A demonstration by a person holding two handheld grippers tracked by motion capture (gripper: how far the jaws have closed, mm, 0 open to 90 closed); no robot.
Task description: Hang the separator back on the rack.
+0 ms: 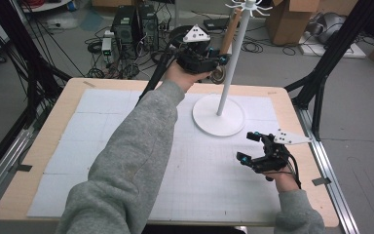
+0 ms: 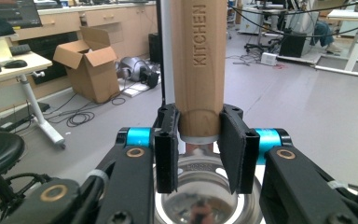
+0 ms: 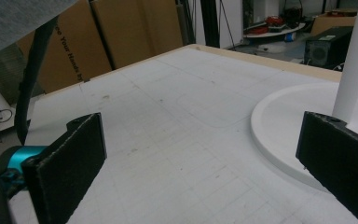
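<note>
Wooden-handled kitchen ladle [image 2: 199, 60] sits clamped at its handle's lower end in my left gripper [image 2: 200, 154], raised just beside the white stand's pole [image 1: 233, 53]. My right gripper [image 1: 255, 148] idles wide open, holding nothing, near the stand's base [image 1: 209, 122]. I judge a knock could tip the stand.

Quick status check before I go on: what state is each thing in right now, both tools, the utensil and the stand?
Left tool: shut on the wooden handle, raised beside the pole.
Wooden handle: gripped near its metal end, upright, marked KITCHEN.
Metal bowl end: hanging below the jaws, off the table.
Right tool: open, holding nothing, low over the mat.
White stand: upright on the table.
</note>
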